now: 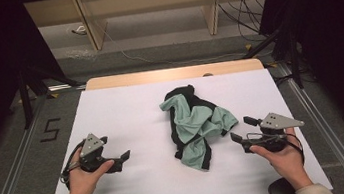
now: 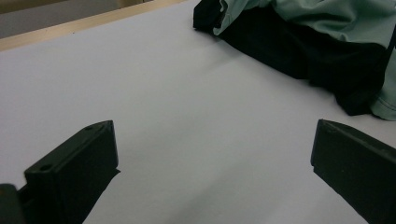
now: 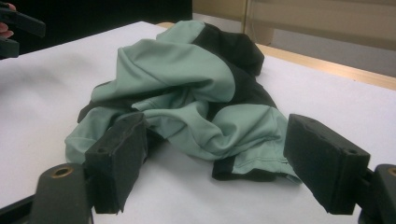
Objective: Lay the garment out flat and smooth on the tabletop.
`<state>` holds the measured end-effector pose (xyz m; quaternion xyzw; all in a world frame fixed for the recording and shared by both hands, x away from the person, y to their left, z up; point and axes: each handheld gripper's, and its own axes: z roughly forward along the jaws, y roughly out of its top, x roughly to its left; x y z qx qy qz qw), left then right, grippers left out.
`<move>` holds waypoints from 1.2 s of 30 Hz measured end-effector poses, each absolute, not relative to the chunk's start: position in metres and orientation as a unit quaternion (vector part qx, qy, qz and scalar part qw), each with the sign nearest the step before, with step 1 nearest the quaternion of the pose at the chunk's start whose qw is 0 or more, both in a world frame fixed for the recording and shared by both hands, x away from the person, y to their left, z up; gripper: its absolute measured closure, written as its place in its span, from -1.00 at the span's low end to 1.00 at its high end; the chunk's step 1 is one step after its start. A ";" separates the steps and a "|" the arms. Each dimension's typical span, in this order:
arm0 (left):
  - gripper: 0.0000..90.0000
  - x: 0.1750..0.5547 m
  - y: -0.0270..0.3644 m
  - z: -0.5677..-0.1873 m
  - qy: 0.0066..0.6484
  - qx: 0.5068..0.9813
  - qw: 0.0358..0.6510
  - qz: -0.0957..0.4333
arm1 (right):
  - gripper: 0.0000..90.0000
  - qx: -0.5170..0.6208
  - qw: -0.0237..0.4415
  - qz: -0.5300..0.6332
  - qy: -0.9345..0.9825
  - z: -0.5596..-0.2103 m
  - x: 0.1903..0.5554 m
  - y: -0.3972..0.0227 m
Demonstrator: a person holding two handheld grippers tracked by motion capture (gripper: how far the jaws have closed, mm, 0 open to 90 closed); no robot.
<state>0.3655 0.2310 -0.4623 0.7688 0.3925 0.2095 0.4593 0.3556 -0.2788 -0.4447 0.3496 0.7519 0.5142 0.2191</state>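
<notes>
The garment (image 1: pixel 196 124) is a crumpled heap of mint green and black fabric, sitting mid-surface (image 1: pixel 126 113), bunched and folded over itself. Left tool (image 1: pixel 123 158) and right tool (image 1: pixel 241 129) flank it, both with jaws spread wide and holding nothing.

One marking can be read: a dark digit "5" (image 1: pixel 51 129) is set on the grey floor (image 1: pixel 20 147) to the left of the table, in the high view, beside a metal rail. It is drawn in blocky, angular strokes and is seen upright from the camera's side. No other writing, label, brand or sign can be made out in either gripper view.
</notes>
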 end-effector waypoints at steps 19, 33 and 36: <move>-0.73 0.370 0.227 -0.458 0.397 0.763 0.461 0.220 | -0.50 0.358 0.228 0.510 0.748 -0.445 0.349 -0.284; 0.69 0.377 0.199 -0.436 0.386 0.779 0.441 0.223 | -0.50 0.365 0.234 0.507 0.745 -0.444 0.352 -0.284; 0.92 0.379 0.180 -0.431 0.363 0.794 0.434 0.224 | -0.50 0.365 0.233 0.507 0.746 -0.444 0.353 -0.283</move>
